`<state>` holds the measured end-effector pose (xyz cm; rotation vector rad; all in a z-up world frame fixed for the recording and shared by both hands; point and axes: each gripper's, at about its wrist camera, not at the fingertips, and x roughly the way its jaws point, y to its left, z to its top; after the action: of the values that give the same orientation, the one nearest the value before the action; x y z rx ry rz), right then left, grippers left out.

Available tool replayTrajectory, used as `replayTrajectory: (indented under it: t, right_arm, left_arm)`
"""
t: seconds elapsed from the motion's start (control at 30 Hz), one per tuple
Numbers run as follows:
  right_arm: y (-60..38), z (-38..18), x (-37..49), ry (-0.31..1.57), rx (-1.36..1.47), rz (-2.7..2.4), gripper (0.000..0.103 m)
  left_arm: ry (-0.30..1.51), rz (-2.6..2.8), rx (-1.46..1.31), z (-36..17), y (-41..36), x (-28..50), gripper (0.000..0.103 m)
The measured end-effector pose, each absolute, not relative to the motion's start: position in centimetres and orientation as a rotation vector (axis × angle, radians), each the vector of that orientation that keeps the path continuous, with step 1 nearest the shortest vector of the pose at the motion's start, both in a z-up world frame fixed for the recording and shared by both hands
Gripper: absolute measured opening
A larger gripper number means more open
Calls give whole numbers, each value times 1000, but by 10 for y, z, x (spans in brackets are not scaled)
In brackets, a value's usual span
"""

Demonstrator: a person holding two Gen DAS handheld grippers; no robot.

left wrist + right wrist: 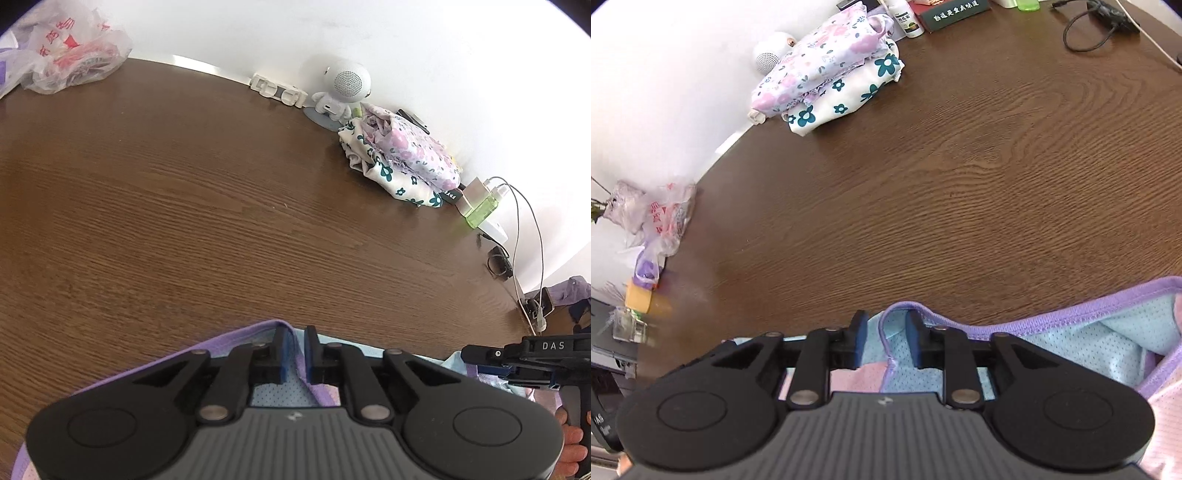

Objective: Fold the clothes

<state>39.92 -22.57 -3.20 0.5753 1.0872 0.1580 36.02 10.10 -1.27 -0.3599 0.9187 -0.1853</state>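
Note:
A light blue mesh garment [280,395] with purple trim and pink panels lies at the near edge of the brown wooden table [184,184]. My left gripper [298,341] is shut on a fold of its purple hem. In the right wrist view the same garment [1071,343] spreads to the right. A raised fold of blue cloth and purple trim sits pinched between the pads of my right gripper [886,325]. In the left wrist view, the right gripper [469,363] shows at the right edge, held by a person's hand [572,443].
A stack of folded floral clothes [399,158] [827,81] sits by the wall beside a white round speaker figure [347,81]. Chargers and cables [484,206] lie further right. A plastic bag [70,55] [665,218] is at the far left corner. A bottle [908,18] and a green box [956,13] stand behind the stack.

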Motion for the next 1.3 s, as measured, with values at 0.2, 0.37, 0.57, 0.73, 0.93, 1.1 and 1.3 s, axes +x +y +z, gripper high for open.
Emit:
replayTrajectory:
  t: [0.2,0.37,0.57,0.73,0.93,1.1,1.3]
  right_arm:
    - [-231,-20,395,1015,509,154,1]
    - [-233,-26,395,1006,487,181,1]
    - [-236,-23,387,929,505,227,1]
    - [-230,-33,393,987,459,173,3]
    - [-247,-28,391,980,561,162,13]
    - [-240,-20,391,980,504,186,13]
    - [-225,-26,396,1009,450,183,2]
  left_arm:
    - [893,-151,-371,-15,102,358,0]
    - [865,-121,-414,-17,105,354,0]
    - [838,-92,-429,-18,108,352,1]
    - [840,-95,-457,-19,110,351,2]
    - [831,-118,-426,-6,109,343,7]
    - [779,-175,-305,12,91,327,7]
    - [788,-211,-204,5,68,331,7]
